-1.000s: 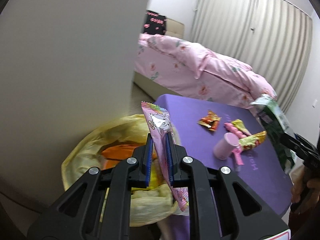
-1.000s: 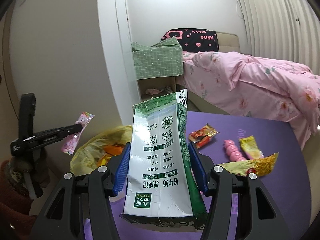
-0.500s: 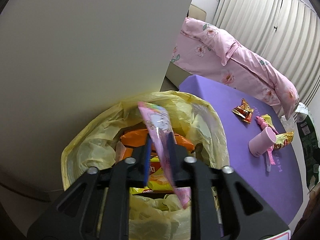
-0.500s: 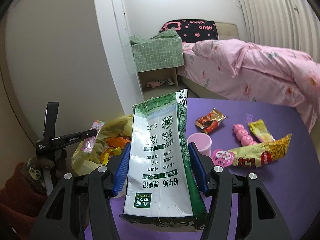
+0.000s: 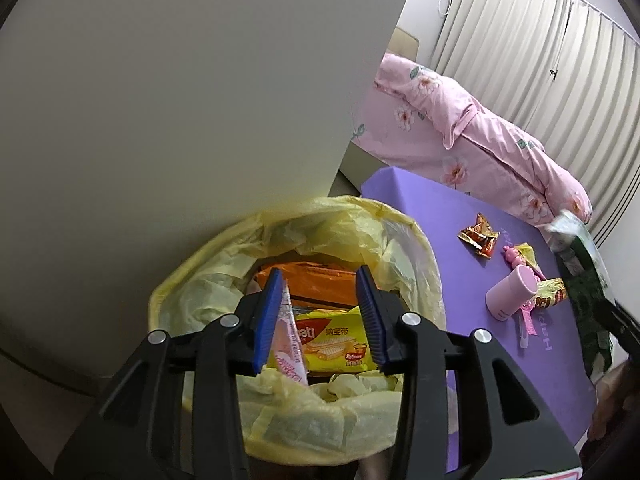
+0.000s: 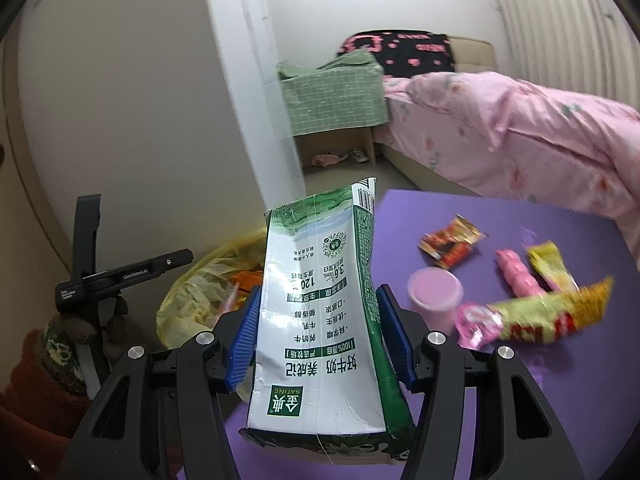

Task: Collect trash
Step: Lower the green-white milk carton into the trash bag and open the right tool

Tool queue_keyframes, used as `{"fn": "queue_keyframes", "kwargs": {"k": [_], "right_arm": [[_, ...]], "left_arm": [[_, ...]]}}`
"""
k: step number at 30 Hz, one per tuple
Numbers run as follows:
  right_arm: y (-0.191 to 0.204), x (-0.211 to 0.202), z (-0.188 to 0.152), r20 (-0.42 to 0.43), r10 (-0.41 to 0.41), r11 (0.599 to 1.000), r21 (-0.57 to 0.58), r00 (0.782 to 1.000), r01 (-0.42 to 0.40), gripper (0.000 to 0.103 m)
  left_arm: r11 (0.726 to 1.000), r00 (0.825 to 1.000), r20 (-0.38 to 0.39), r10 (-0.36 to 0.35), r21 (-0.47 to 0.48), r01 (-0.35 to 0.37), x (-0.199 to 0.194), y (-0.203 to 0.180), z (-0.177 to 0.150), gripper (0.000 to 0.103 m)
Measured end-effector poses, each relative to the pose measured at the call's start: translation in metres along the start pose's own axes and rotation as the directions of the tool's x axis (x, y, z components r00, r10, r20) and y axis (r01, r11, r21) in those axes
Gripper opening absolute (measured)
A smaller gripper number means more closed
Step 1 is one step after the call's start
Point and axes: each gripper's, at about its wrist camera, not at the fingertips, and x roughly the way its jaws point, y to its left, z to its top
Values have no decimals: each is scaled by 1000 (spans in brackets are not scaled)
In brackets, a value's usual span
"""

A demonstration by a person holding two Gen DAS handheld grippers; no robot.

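Observation:
My left gripper (image 5: pixel 318 320) is open above a bin lined with a yellow bag (image 5: pixel 224 280). The pink snack wrapper (image 5: pixel 286 336) hangs against the left pad, loose, over the bin. Orange and yellow packets (image 5: pixel 332 344) lie inside. My right gripper (image 6: pixel 320 336) is shut on a green and white milk carton (image 6: pixel 320 312), held upside down above the purple table (image 6: pixel 520 400). The carton also shows at the right edge of the left wrist view (image 5: pixel 588 280). The bin shows left of the carton (image 6: pixel 200 292), with the left gripper (image 6: pixel 120 276) over it.
On the purple table (image 5: pixel 440 216) lie a red wrapper (image 5: pixel 480 236), a pink cup (image 5: pixel 510 292), a pink toy (image 6: pixel 520 276) and yellow wrappers (image 6: pixel 552 312). A white wall stands behind the bin. A pink bed (image 6: pixel 520 128) and a green checked box (image 6: pixel 332 96) are beyond.
My left gripper moved over the bin and opened, letting go of the pink wrapper. My right gripper with the carton moved closer to the bin.

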Motion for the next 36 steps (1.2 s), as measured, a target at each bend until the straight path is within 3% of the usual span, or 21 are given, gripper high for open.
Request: {"fn": "queue_keyframes", "kwargs": {"k": [6,11,16,20,24,30,36], "right_arm": [[43,44,30,-12,56,984,-167,998,-57,53],[67,107,41,-116,96,965,-233,989,-121,53],[76,170,40,-207,116,976,-156,971,-150,53],[77,194,37,-220,135,987,-59,966,-151,53],[76,200,35,-174,142,990,25,975,-139,53],[81,190,23,-23,140,989,51,990,-139,54],[84,207,14,-142,161,987,33,977,-157,54]], "left_arm": [[1000,998,68,14,4,-15,-30,8,0,40],[1000,997,80,7,-18,-6,-40,21,-6,41],[998,997,78,14,-56,-9,-38,38,-10,41],[996,997,72,16,-91,-9,-36,52,-14,41],[994,997,79,14,-107,-5,-38,60,-17,41],[992,994,106,21,-123,-8,-46,67,-20,41],[993,995,96,12,-122,0,-44,65,-23,41]]}}
